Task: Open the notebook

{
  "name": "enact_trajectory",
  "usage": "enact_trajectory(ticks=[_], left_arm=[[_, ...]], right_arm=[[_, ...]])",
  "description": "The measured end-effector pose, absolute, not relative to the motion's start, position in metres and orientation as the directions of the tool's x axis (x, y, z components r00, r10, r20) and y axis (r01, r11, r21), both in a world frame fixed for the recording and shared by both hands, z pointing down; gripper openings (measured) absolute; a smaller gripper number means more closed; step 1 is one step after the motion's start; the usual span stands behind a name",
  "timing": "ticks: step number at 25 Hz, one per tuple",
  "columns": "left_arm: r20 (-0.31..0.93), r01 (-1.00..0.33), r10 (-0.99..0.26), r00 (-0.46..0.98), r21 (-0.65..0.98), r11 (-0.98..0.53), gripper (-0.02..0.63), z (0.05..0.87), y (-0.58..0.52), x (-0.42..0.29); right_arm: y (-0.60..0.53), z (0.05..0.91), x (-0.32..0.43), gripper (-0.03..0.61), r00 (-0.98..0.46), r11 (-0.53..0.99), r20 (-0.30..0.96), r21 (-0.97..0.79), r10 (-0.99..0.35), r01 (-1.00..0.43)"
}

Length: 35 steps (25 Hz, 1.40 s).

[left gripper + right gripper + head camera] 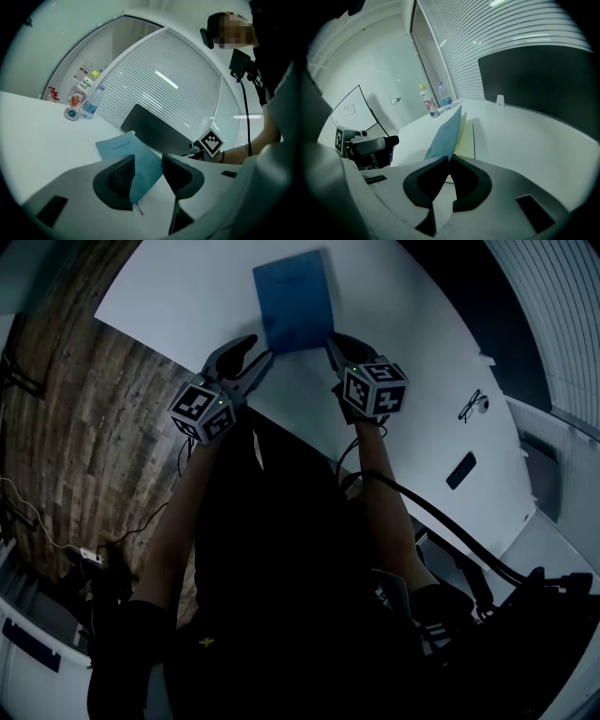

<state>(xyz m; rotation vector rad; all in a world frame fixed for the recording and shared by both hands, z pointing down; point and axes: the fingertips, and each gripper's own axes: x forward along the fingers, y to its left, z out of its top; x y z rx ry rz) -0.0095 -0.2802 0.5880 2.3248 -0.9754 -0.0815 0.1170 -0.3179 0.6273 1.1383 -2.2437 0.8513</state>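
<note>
A blue notebook (pixel 295 301) lies on the white table (pixel 187 287), just beyond both grippers. My right gripper (pixel 330 341) is at its near right corner, shut on the blue cover (pixel 447 133). The cover stands lifted at an angle, and pale inner pages (pixel 465 133) show beneath it. In the right gripper view the pads (pixel 440 171) pinch the cover's edge. My left gripper (pixel 258 351) sits at the near left corner with its jaws apart. In the left gripper view the notebook (pixel 124 147) shows through that gap, touched by neither pad.
Several bottles (pixel 82 98) stand at the far end of the table by a slatted blind. A dark panel (pixel 154 131) stands behind the notebook. Glasses (pixel 472 406) and a small dark object (pixel 460 471) lie to the right. Wooden floor (pixel 84 399) is at the left.
</note>
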Motion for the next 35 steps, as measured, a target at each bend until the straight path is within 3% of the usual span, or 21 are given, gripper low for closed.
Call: enact_trajectory(ticks=[35], left_arm=[[0.111,-0.637,-0.712,0.694,0.556,-0.534,0.173,0.559,-0.245,-0.061]], right_arm=[[-0.29,0.565,0.026,0.028,-0.621,0.655,0.596,-0.199,-0.51,-0.729]])
